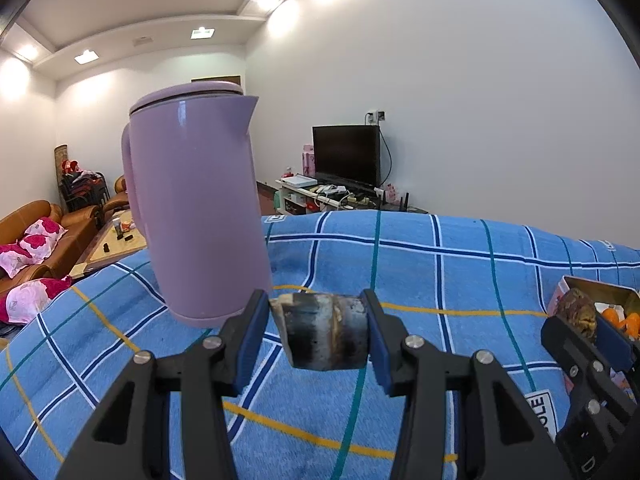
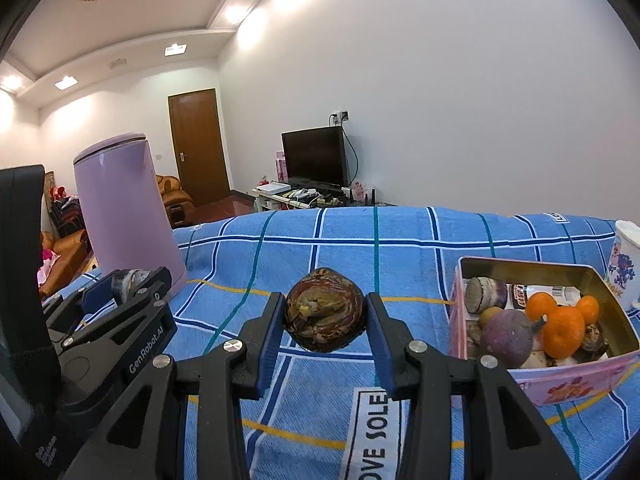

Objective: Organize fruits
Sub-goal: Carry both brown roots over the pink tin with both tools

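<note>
My left gripper [image 1: 318, 330] is shut on a dark, greyish cut chunk of fruit [image 1: 324, 332], held above the blue checked cloth [image 1: 440, 272]. It shows again at the left of the right wrist view as the left gripper [image 2: 128, 284]. My right gripper [image 2: 325, 320] is shut on a round brown mottled fruit [image 2: 325, 314], also seen from the left wrist view as a brown fruit [image 1: 578, 316]. A pink tin box [image 2: 568, 376] at the right holds oranges [image 2: 562, 330], a purple fruit [image 2: 506, 338] and other pieces.
A tall lilac kettle [image 1: 192, 204] stands on the cloth at the left, just beyond the left gripper. A white patterned mug [image 2: 624, 260] stands behind the tin at the far right. Beyond the table lie a TV stand [image 2: 316, 160], sofa and door.
</note>
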Available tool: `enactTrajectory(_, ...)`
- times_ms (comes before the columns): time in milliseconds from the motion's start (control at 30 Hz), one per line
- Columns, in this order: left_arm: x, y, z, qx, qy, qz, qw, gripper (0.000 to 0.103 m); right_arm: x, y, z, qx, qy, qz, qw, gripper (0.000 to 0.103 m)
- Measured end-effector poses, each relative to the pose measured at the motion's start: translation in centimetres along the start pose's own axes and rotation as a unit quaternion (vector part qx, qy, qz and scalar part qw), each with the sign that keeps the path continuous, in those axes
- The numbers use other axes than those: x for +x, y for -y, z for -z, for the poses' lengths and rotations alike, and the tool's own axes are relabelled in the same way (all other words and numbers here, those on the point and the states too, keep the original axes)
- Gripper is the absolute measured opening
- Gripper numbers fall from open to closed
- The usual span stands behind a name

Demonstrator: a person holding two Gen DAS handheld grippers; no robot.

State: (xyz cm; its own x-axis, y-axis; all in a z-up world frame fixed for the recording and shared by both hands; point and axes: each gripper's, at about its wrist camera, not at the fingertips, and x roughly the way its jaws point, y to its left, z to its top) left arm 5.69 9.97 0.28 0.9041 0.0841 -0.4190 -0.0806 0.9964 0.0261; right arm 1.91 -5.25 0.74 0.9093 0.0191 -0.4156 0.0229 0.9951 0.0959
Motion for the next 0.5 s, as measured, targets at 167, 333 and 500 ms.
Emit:
enactTrajectory(167, -0.53, 0.15, 0.18, 0.001, 0.002, 0.003, 1.0, 0.049, -0.46, 0.11, 0.23, -0.004, 0.001, 0.003, 1.0, 0.043)
enactTrajectory(333, -0.93, 0.19, 0.26, 0.001, 0.006, 0.004, 1.0, 0.049, -0.69, 0.36, 0.37, -0.005, -0.001, 0.007, 1.0, 0.043)
enactTrajectory(500, -1.11, 0.23, 0.37, 0.001, 0.006, 0.004, 1.0, 0.049, -0.86, 0.65, 0.57, -0.004, -0.002, 0.008, 1.0, 0.043)
